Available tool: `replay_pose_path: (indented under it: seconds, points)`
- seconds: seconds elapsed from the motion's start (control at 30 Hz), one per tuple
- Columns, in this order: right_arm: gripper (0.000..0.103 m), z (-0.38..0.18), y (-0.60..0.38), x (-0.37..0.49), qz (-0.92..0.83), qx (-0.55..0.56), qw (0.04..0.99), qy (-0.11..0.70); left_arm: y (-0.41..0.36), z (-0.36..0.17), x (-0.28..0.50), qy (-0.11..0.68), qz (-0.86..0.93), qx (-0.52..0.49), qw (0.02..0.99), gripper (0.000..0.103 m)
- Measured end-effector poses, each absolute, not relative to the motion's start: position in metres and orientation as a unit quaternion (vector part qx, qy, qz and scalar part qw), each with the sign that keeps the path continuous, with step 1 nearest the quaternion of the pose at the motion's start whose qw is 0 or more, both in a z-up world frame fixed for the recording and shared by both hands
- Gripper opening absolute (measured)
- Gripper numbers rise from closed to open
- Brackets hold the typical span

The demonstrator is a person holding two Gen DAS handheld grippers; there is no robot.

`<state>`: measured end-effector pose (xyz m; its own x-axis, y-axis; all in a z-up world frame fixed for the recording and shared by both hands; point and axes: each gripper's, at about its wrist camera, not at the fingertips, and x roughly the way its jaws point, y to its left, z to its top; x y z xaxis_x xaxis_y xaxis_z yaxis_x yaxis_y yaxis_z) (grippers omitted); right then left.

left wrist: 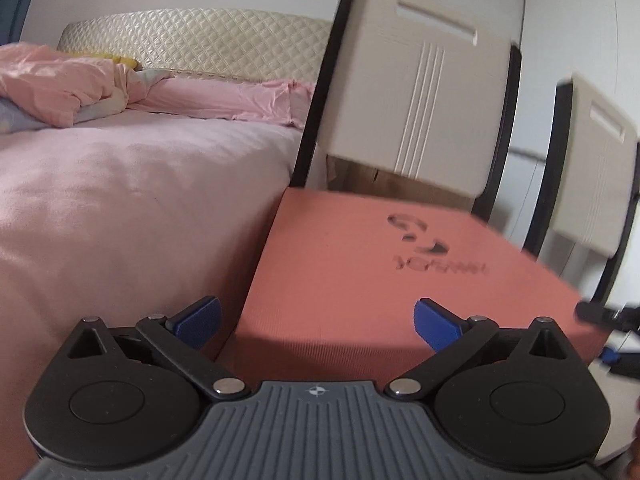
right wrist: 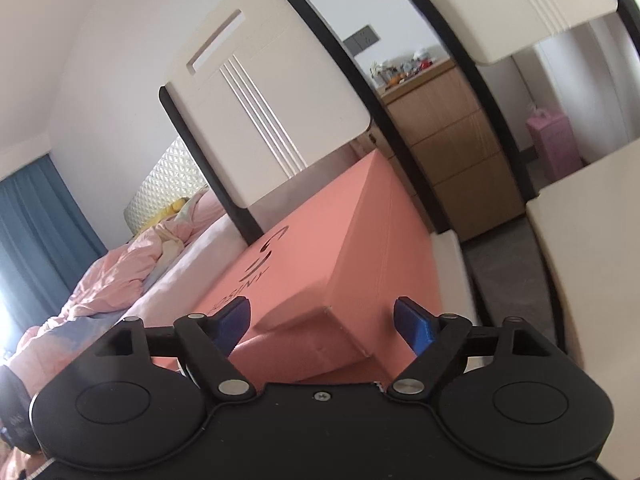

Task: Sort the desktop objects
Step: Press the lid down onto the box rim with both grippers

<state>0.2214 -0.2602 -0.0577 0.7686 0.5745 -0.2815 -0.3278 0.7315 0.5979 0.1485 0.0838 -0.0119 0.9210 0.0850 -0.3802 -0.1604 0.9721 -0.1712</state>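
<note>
Both tongs are wide and hold nothing. The left tongs (left wrist: 318, 326) face the near side of a pink box (left wrist: 360, 264); the right tongs (right wrist: 320, 326) face its near right corner, one blue pad on either side of that corner.

Box: flat, rigid-looking, dark logo printed on the lid. It lies on the seat of a chair (left wrist: 416, 92), its far edge under the cream backrest. The bed (left wrist: 120, 200) is just beside the box's left edge. A second chair (left wrist: 592, 168) stands to the right. A dresser (right wrist: 448, 140) with small clutter on top sits well behind.

No tabletop shows in either view, so where the box should go cannot be told.

Judgement: the step in hand looks like a two-handed approach to lift the box.

- The box appears far wider than either tongs' opening, so a pinch across its width is out. Better to close each pair of tongs over the lid edge, or over a corner rim.
- The right tongs straddle a corner; shifting them along to a straight run of edge should give the pads flatter contact.
- Close both sides together and lift level, or the box may tip.
- Draw it toward the near side first, so the far edge clears the backrest.

The left view is blurred; the gap between pad and box is uncertain.
</note>
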Motion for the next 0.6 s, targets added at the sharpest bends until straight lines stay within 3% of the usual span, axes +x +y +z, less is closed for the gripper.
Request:
replay_pose_path:
  seconds: [0.17, 0.33, 0.6]
  points:
    - [0.067, -0.058, -0.264, 0.226, 0.236, 0.279, 0.901, 0.234, 0.096, -0.017, 0.16, 0.22, 0.029, -0.175, 0.959, 0.103]
    - [0.066, -0.056, -0.265, 0.227, 0.228, 0.27, 0.905, 0.236, 0.113, -0.015, 0.16, 0.203, 0.008, -0.25, 0.947, 0.103]
    - [0.066, -0.062, -0.272, 0.229, 0.231, 0.271, 0.902, 0.243, 0.089, -0.006, 0.16, 0.186, 0.013, -0.167, 0.968, 0.103]
